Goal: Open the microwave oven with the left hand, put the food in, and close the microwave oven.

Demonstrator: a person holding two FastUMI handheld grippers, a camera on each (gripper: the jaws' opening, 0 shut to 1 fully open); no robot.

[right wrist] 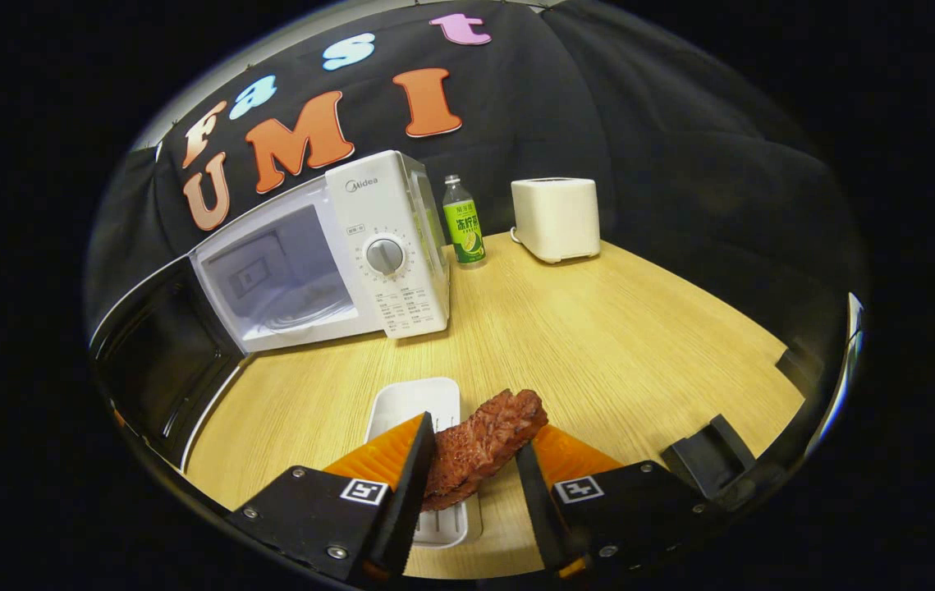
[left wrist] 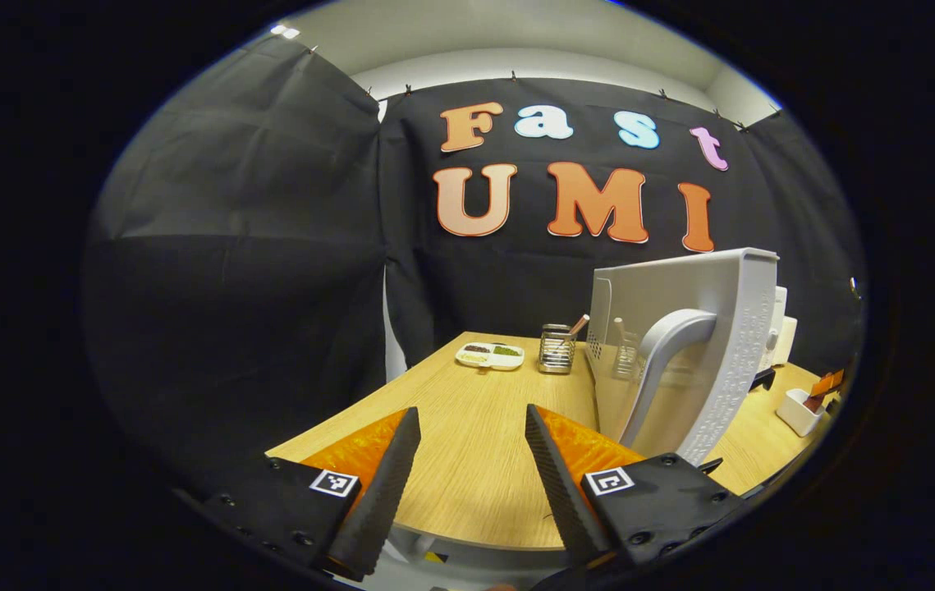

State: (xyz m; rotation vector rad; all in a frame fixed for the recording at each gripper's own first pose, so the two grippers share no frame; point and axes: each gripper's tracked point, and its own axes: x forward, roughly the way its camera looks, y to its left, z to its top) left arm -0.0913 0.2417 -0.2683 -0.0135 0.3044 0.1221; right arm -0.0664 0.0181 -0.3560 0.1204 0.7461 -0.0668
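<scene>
The white microwave [right wrist: 385, 246] stands at the back left of the wooden table, its door [right wrist: 155, 361] swung wide and the lit cavity [right wrist: 278, 271] bare. My right gripper [right wrist: 475, 439] is shut on a reddish-brown slab of meat [right wrist: 488, 435], held just above a white tray [right wrist: 414, 398] in front of the microwave. In the left gripper view the door [left wrist: 730, 345] is seen edge-on with its curved handle [left wrist: 664, 353] facing me. My left gripper [left wrist: 471, 410] is open and holds nothing, low over the table edge, just left of that handle.
A green-labelled bottle [right wrist: 465, 223] and a white toaster [right wrist: 556, 217] stand right of the microwave. A black holder [right wrist: 709, 447] sits near the right edge. Past the door lie a compartment plate [left wrist: 490, 355], a metal utensil holder [left wrist: 557, 349] and a small white box [left wrist: 799, 410].
</scene>
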